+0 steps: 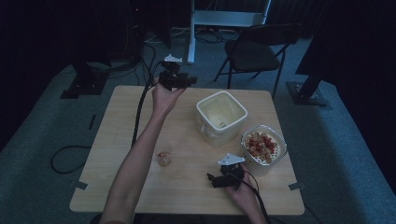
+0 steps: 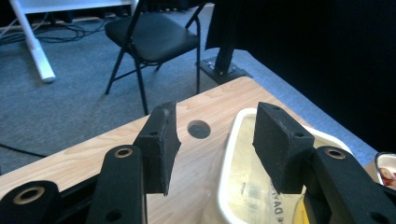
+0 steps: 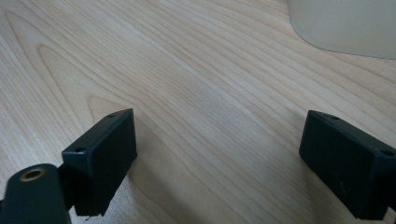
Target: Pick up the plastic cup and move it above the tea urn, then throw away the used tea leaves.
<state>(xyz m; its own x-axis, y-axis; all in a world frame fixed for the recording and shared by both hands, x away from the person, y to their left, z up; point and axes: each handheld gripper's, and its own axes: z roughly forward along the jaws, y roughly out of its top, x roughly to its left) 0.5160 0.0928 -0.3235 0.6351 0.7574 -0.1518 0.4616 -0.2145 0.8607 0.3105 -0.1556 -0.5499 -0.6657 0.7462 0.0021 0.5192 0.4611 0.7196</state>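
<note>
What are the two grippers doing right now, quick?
Left gripper: jaws open, holding nothing, raised near the cream tub.
Right gripper: jaws open, empty, low over the table.

Left hand-held gripper (image 1: 183, 80) raised, arm outstretched, jaws parted — right hand-held gripper (image 1: 215, 178) low, gaping.

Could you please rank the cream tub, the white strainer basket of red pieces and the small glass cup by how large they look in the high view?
1. Cream tub, clearly the largest.
2. White strainer basket, noticeably smaller.
3. Small glass cup, by far the smallest.
</note>
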